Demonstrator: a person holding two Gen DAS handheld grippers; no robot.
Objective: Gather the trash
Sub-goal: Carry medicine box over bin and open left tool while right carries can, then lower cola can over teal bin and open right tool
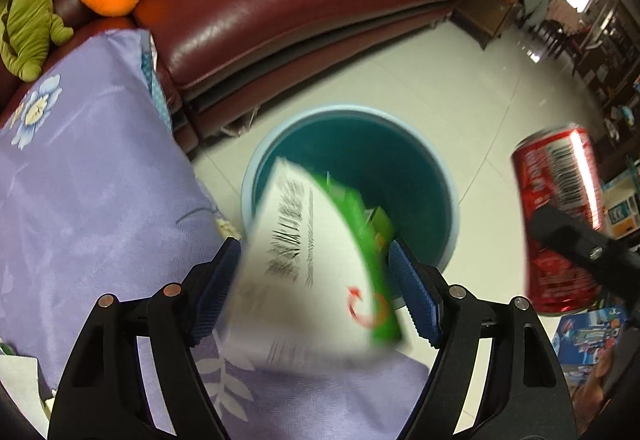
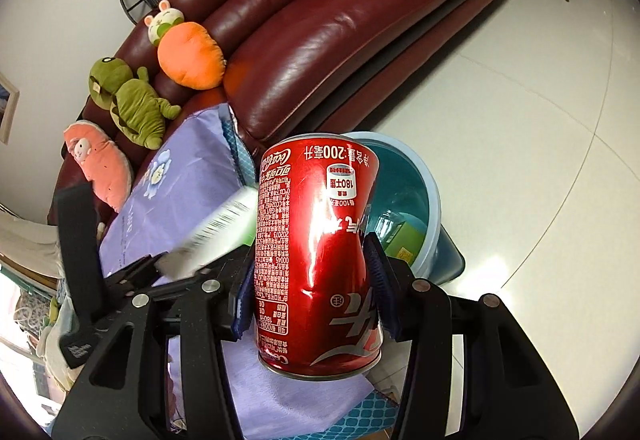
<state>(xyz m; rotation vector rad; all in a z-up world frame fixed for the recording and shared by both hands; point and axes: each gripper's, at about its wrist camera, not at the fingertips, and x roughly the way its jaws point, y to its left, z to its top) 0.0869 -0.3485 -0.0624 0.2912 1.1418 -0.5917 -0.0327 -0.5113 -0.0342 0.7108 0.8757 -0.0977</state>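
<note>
Right gripper (image 2: 314, 276) clamps dented can (image 2: 316, 256); left gripper (image 1: 316, 288) spread, carton (image 1: 316, 264) blurred above bin (image 1: 448, 191).

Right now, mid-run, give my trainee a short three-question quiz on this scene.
1. True or false: the right gripper holds the red can with its print upside down.
2. Where is the white-and-green box relative to the left gripper? A) clamped tight B) blurred between open fingers C) on the sofa
3. Fill in: the blue bin already holds a green ____.

Key: 1 true; 2 B; 3 box.
</note>
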